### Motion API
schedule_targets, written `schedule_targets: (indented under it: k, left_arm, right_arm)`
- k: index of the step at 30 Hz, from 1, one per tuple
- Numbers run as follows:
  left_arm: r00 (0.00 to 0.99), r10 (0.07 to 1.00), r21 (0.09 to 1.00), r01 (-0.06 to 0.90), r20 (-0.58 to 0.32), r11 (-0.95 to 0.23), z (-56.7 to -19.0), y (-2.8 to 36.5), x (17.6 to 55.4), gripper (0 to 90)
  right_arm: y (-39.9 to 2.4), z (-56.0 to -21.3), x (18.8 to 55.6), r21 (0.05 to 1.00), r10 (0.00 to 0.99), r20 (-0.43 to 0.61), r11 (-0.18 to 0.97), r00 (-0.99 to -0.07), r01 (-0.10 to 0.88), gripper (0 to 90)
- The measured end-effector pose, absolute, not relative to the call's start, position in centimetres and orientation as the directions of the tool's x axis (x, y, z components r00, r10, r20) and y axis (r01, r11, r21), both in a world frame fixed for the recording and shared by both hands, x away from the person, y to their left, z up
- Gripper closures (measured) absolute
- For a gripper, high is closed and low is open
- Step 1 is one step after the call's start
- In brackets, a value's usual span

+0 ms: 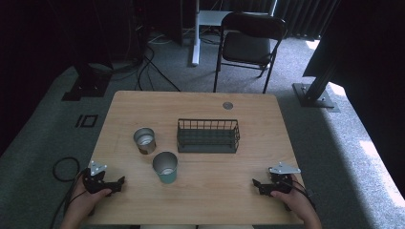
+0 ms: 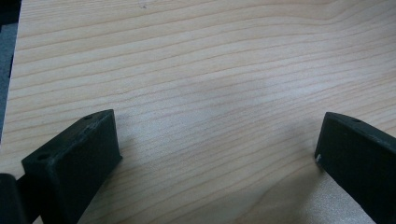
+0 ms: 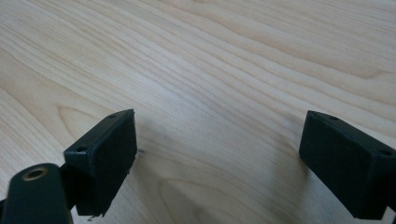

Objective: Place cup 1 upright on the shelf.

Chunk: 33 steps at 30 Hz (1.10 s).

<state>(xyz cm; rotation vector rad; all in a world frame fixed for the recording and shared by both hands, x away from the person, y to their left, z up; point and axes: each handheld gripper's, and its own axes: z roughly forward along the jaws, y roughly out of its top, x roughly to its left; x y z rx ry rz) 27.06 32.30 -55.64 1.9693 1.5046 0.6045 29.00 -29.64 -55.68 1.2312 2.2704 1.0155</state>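
Left gripper [image 1: 120,182] sits at 7 o'clock on the table [image 1: 200,200], jaws spread wide, nothing in them. Steel cup [image 1: 144,140] and teal cup [image 1: 165,167] near center, basket [image 1: 208,136] beside. Right gripper [image 1: 256,184] at 5 o'clock, spread too.

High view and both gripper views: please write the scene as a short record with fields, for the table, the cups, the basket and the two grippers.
table: light wood, seen from above
silver cup: upright, left of the basket
teal cup: upright, nearer the person than the silver cup, apart from it
basket: dark wire, middle of the table, looks empty
left gripper: near the front left corner, jaws wide apart, nothing between them
right gripper: near the front right corner, jaws wide apart, nothing between them
background: folding chair behind the table
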Motion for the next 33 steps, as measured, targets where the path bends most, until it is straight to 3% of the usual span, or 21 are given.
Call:
schedule_targets:
  k: [33]
  left_arm:
    - [0.260, 0.966, 0.686, 0.701, 0.006, -0.194, -55.6, 32.3, 27.1, 0.4]
  right_arm:
    - [-24.7, -54.3, 30.1, 0.778, 0.711, 0.027, 0.426, -0.703, 0.461, 11.1]
